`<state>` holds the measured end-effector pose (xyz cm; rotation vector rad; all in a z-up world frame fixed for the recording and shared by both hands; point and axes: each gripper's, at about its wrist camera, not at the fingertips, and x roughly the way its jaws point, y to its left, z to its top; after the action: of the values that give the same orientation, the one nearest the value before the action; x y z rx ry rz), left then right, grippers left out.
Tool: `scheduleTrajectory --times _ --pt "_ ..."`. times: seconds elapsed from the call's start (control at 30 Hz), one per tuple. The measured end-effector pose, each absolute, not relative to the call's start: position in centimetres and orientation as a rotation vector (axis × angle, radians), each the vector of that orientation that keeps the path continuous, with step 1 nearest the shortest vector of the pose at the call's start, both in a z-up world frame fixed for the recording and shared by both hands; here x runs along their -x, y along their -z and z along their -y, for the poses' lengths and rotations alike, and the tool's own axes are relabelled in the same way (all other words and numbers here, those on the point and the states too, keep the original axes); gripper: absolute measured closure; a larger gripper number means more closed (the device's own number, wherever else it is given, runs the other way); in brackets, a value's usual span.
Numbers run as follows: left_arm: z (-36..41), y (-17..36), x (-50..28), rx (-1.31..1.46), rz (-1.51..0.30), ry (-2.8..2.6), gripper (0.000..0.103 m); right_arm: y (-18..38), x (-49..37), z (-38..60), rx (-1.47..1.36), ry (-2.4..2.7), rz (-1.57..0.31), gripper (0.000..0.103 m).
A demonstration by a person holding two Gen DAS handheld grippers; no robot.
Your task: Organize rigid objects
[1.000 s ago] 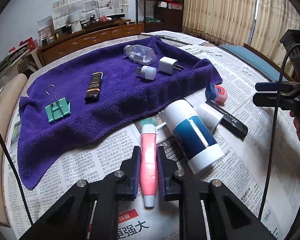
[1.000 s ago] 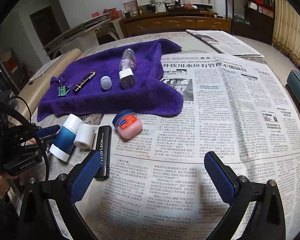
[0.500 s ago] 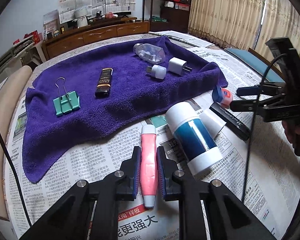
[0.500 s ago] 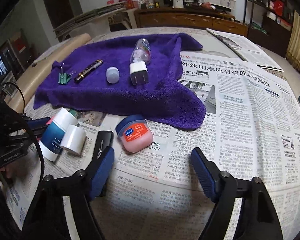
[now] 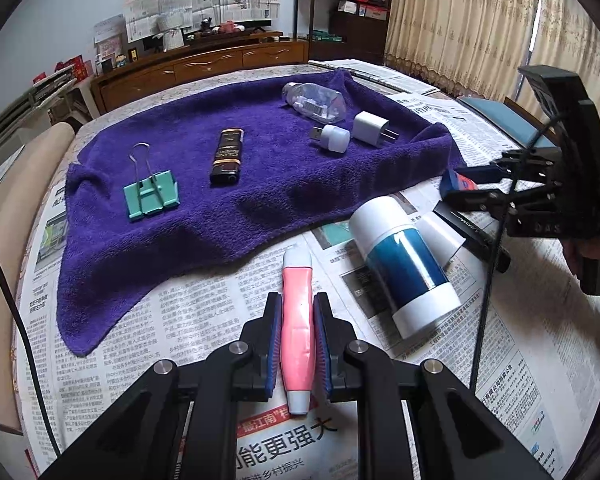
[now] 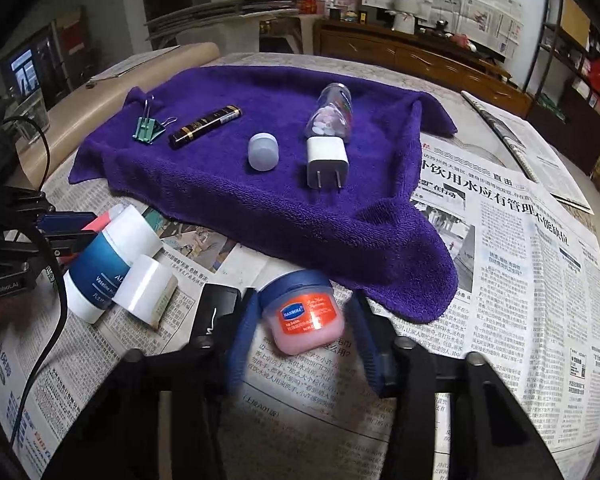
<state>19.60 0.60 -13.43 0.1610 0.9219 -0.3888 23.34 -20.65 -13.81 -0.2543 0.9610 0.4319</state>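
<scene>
My left gripper (image 5: pixel 297 344) pinches the pink tube (image 5: pixel 297 326) lengthwise between its pads, low over the newspaper (image 5: pixel 204 308) that covers the tabletop, just short of the purple towel (image 5: pixel 188 208). My right gripper (image 6: pixel 304 344) stands spread on either side of the balm jar (image 6: pixel 302 310), which sits on the paper at the towel's near edge; neither pad looks to be touching it, though blur makes that hard to settle. On the towel already lie the binder clip (image 5: pixel 151 194), lighter (image 5: pixel 227 156), USB light (image 5: pixel 332 138), charger (image 5: pixel 370 128) and pill bottle (image 5: pixel 314 102). Still on the paper: the blue-and-white stick (image 5: pixel 406 268), the white cap (image 6: pixel 145 290) beside it and a black case (image 6: pixel 216 310). I judge this the gathering step, one piece in hand and one about to be taken. Next, the left should carry the tube to a bare patch of towel, and the right should close squarely on the jar's round sides, which may slip if caught off-centre.
</scene>
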Motion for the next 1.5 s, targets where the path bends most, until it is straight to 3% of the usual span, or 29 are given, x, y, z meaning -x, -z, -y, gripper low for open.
scheduleTrajectory --times 0.77,1.13,1.5 --pt "-2.4 8.6 -20.6 -0.096 -0.868 0.365 0.087 9.6 -22.8 23.3 0.045 -0.457 -0.941 0.062" --pt "-3.6 5.1 -28.7 -0.083 -0.836 0.326 0.087 5.8 -30.4 20.1 0.037 -0.496 -0.879 0.062" --pt "-4.3 8.1 -36.9 -0.092 -0.899 0.303 0.087 8.6 -38.6 14.5 0.054 -0.519 -0.939 0.062"
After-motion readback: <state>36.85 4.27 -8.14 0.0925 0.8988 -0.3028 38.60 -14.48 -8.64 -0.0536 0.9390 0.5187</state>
